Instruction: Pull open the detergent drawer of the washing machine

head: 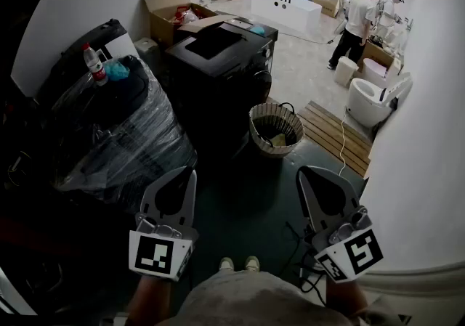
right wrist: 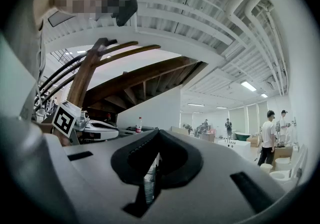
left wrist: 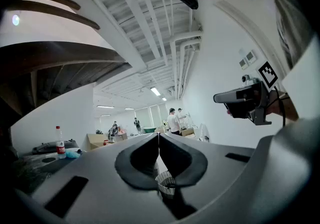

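The left tongs [head: 188,175] and right tongs [head: 304,175] are hanging clenched and empty, well short of the dark washing machine [head: 218,63]. Its detergent drawer isn't showing; opening one pair while approaching seems wise.

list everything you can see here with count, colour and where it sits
washing machine: 1, black, centre
woven basket: 1, tan, floor right of the machine
wrapped bundle: 1, dark under clear film, left of the machine
bottle: 1, clear, red label, on the bundle
cardboard box: 1, brown, open, behind the machine
bathtub: 1, white, far back
toilet: 1, white, right wall
slatted board: 1, wood, floor right of the basket
people: 2 in white tops far right; others too small to count
left gripper: 1, grey, jaws together, empty
right gripper: 1, grey, jaws together, empty
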A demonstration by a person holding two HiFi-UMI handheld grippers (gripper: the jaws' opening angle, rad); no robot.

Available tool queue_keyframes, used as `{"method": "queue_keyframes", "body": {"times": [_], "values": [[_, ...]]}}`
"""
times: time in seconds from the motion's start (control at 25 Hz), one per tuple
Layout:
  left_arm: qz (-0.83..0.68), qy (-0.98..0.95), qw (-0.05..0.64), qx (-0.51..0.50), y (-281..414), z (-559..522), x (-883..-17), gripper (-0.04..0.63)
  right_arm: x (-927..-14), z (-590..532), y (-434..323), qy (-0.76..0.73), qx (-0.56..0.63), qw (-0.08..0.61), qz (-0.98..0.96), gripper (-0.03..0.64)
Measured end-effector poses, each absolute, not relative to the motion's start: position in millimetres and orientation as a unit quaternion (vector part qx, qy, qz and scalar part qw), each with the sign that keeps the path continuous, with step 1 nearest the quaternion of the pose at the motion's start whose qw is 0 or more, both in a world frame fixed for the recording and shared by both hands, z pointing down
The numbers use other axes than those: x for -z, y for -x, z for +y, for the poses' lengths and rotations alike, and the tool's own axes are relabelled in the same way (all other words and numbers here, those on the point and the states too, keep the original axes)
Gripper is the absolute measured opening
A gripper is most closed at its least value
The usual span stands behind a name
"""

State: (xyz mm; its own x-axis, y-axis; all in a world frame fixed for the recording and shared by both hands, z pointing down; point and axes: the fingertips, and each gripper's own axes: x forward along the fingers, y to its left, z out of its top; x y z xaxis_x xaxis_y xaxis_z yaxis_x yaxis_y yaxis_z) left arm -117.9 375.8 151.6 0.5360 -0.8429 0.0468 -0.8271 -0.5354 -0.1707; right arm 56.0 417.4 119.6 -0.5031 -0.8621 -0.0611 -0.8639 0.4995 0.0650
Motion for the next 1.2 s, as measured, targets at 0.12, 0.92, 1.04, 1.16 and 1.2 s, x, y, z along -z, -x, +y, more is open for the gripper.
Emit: {"method": "queue_keyframes", "body": {"times": [0.12,0.92,1.04,1.16,1.2], "values": [[0.478,0.874,0.066,0.061,118,377,-152,0.018,-119,418,-55,0.497,-0.045,0.016,0.866,0.029],[0.476,0.873,0.072,0.076,108,377,-158,0.018,-116,412,-78,0.522,-0.052,0.046,0.85,0.336],[0.479,0.873,0.061,0.072,104,376,-159,0.018,-118,411,-83,0.523,-0.049,0.042,0.85,0.334],[0.481,0.87,0.081,0.074,100,373,-158,0.018,-121,407,-89,0.52,-0.046,0.037,0.852,0.334],[0.482,0.869,0.082,0.074,97,372,-159,0.018,-122,406,-92,0.519,-0.045,0.036,0.853,0.334]]}}
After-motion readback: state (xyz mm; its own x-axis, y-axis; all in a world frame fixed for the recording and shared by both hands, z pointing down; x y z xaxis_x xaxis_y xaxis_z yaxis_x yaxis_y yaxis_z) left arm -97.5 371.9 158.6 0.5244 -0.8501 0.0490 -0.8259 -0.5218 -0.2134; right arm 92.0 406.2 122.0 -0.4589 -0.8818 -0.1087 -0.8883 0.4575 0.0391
